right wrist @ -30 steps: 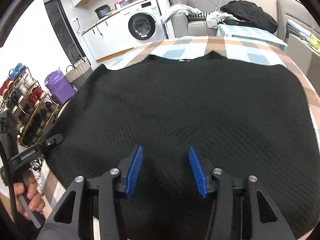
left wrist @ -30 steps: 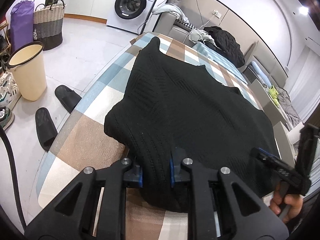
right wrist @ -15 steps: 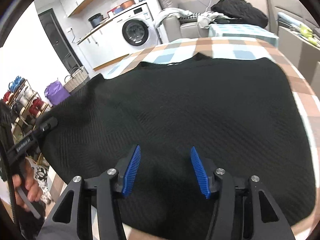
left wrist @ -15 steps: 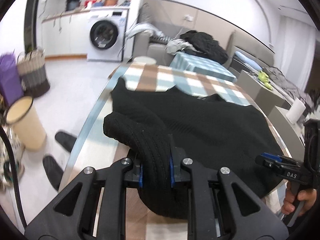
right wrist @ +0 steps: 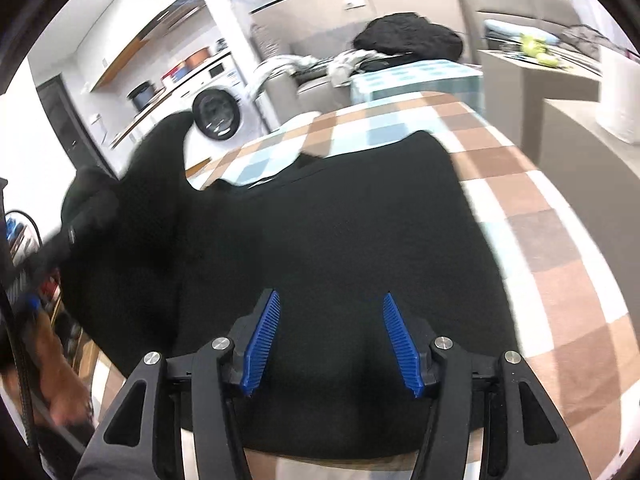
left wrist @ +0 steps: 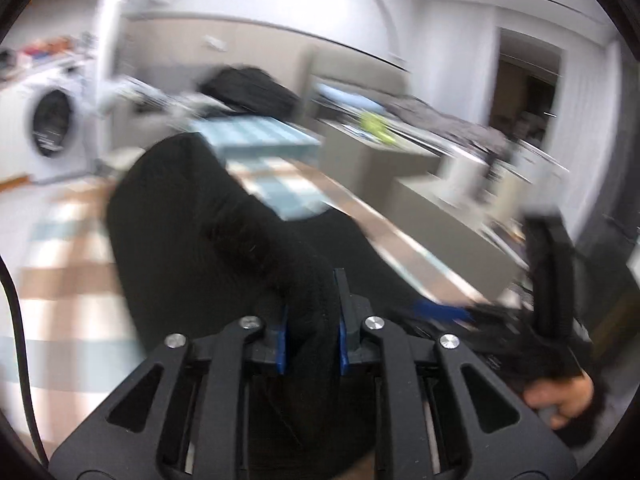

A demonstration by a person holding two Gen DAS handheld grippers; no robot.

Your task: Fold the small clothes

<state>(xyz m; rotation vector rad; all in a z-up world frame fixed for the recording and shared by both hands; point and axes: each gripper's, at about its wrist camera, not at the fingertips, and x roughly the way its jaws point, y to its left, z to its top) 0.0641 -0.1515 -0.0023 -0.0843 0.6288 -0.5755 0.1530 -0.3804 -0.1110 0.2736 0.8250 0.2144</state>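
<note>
On the checked table (right wrist: 536, 200), the black sweater (right wrist: 340, 220) lies partly lifted.

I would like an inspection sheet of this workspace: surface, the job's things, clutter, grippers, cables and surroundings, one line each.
Surface: table with checked cloth, brown, white and blue squares.
Job's things: black knit garment spread on the cloth; its left side is lifted off the table.
Clutter: nothing seen on the table besides the garment.
Grippers: left hand-held gripper shut on a bunched fold of the garment; right hand-held gripper open above the garment, pads clear of it.
Cables: black cable along the left edge of the left wrist view.
Surroundings: washing machine, sofa with a dark clothes pile, grey counter; left wrist view is blurred.
</note>
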